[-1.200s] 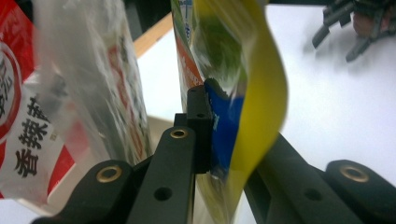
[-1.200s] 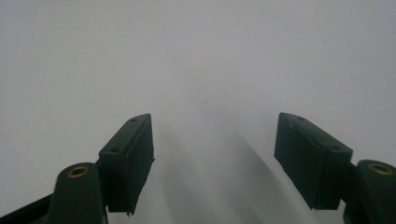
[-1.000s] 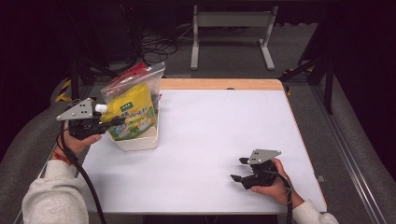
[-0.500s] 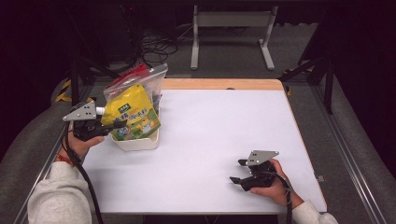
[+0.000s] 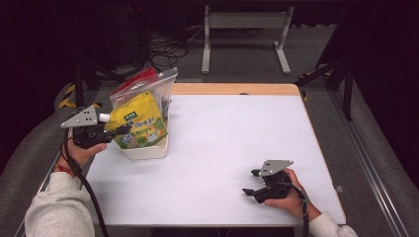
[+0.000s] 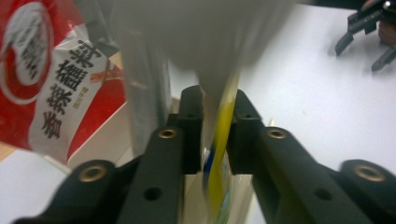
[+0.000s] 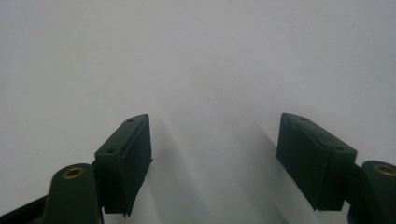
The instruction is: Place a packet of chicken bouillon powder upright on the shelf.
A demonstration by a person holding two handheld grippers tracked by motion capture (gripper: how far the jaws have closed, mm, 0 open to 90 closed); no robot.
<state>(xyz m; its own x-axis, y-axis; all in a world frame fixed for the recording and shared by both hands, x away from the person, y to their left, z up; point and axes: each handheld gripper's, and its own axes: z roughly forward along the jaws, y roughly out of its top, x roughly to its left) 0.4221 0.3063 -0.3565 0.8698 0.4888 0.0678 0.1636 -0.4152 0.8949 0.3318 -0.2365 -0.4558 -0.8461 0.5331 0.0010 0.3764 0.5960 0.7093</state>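
Pouch [image 5: 139, 121] stands upright in our white tub [image 5: 148, 150] at the table's left, spout up-left; our left gripper [image 5: 118, 131], just easing apart, brackets its edge. Right gripper [image 5: 251, 182] rests gaping, empty.

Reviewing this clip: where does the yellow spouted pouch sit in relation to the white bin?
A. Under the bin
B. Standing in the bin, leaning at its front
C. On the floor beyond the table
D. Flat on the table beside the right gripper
B: the yellow spouted pouch stands in the white bin, in front of a red packet.
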